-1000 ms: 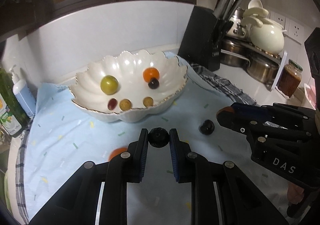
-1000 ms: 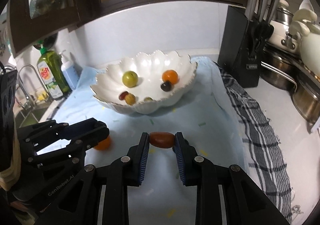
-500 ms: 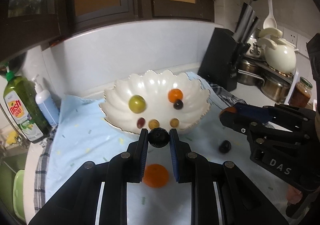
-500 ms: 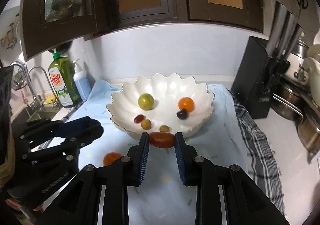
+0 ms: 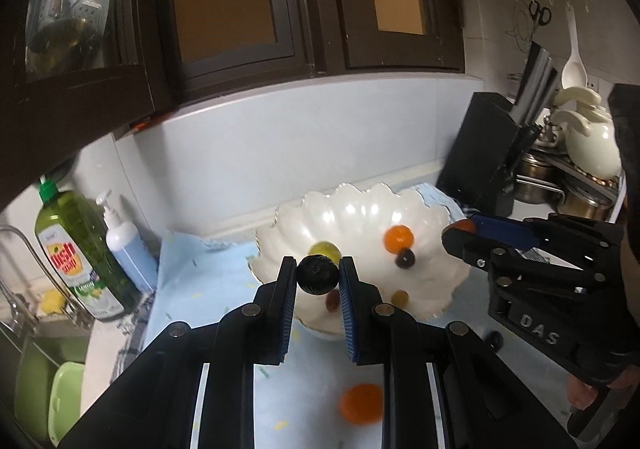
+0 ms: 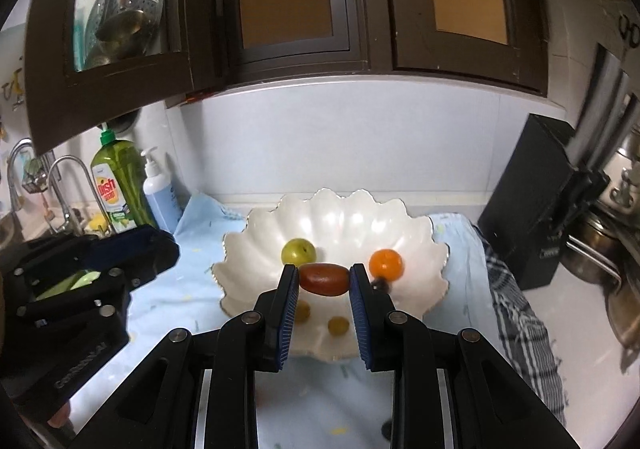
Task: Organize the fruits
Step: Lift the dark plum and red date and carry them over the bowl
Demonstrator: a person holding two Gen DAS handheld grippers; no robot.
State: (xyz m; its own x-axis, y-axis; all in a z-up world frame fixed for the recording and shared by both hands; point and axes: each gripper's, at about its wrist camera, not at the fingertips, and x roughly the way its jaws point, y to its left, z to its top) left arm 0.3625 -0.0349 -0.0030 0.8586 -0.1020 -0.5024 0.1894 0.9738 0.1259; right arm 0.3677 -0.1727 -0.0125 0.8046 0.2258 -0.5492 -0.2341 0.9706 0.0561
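My left gripper (image 5: 318, 275) is shut on a round black fruit (image 5: 317, 274), held in the air in front of the white scalloped bowl (image 5: 432, 209). My right gripper (image 6: 324, 279) is shut on an oblong red-brown fruit (image 6: 324, 279), also raised over the near side of the bowl (image 6: 236, 245). Inside the bowl lie a green fruit (image 6: 298, 251), an orange fruit (image 6: 386, 264), a dark berry (image 5: 405, 259) and small yellowish ones (image 6: 338, 326). An orange fruit (image 5: 360, 404) and a small dark fruit (image 5: 495, 339) lie on the light blue cloth (image 5: 192, 281). The right gripper (image 5: 460, 235) shows at right in the left wrist view.
A green dish-soap bottle (image 5: 76, 249) and a pump bottle (image 5: 126, 245) stand left of the bowl, beside a sink with a tap (image 6: 68, 185). A black knife block (image 5: 484, 157), pots and a cream ceramic pot (image 5: 588, 145) crowd the right. Dark cabinets hang above.
Both grippers have risen with their fruits and now look more level toward the bowl; the bowl sits lower and nearer the fingertips, and the cabinets fill more of each view.
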